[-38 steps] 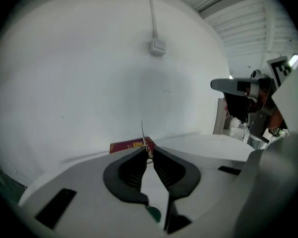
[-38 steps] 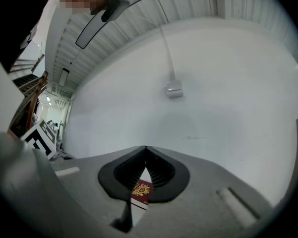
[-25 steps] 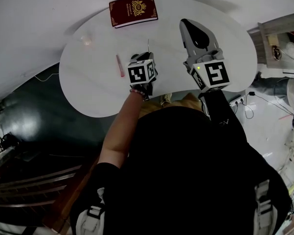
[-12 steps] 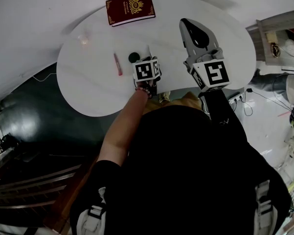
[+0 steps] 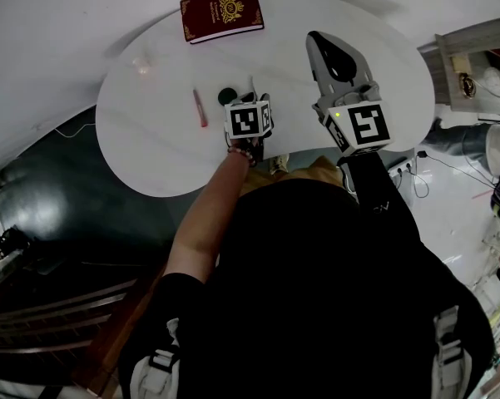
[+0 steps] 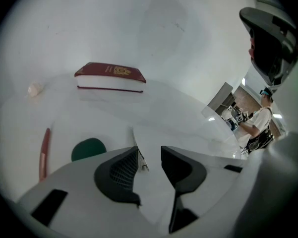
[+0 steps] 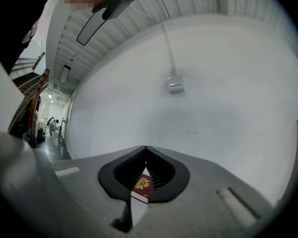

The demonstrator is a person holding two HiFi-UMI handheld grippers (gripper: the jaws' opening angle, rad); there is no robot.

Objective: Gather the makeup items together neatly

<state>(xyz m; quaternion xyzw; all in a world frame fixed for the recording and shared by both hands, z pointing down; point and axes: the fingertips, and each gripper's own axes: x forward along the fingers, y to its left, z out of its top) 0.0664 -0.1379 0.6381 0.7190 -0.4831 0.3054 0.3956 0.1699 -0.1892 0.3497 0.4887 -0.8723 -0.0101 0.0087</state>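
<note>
Release step: L gripper (image 6: 149,151) jaws have just been opening, now partly apart. Thin white stick (image 6: 135,138) lies loose between them on table (image 6: 203,125), near dark green round pad (image 6: 88,148) & pink pencil (image 6: 43,152). R gripper (image 7: 146,150) closed, empty. Next, prob: lift L clear w/o nudging stick, then fetch small pink item (image 6: 34,89).

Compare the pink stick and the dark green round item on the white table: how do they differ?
The pink stick is long and slim; the dark green round item is compact and circular. The stick is pinkish red, the round item deep green. In the head view the stick lies left of the round item. Both rest on the white table, not touching.
</note>
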